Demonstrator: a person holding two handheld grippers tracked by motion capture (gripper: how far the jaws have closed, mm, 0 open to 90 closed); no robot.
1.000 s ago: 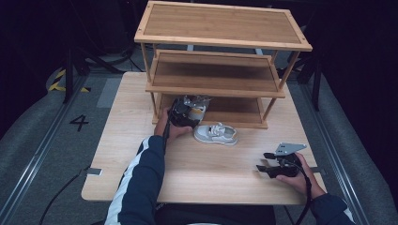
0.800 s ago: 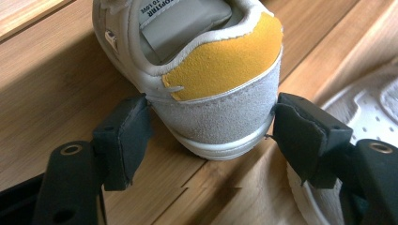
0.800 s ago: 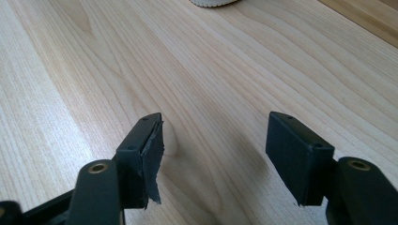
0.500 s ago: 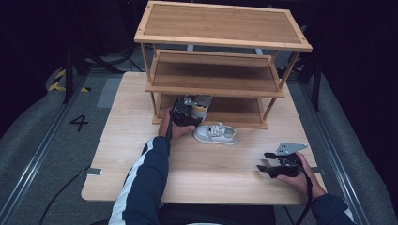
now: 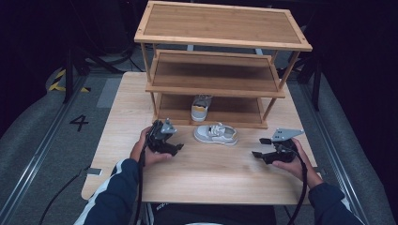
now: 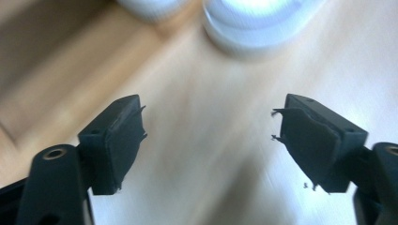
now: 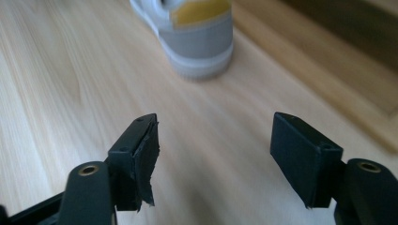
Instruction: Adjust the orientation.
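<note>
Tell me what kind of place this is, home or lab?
Most likely a lab or recording studio, not a home. A lone wooden table holds a three-tier wooden shoe rack under bright light with black surroundings, and the grey floor carries rails, a painted number 4 and hazard tape.

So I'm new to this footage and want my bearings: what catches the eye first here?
A three-tier wooden rack stands at the table's far side, with one small grey shoe on its bottom shelf. A second shoe lies on the table just before it. The left tongs and right tongs flank it, jaws apart, nothing between them.
</note>
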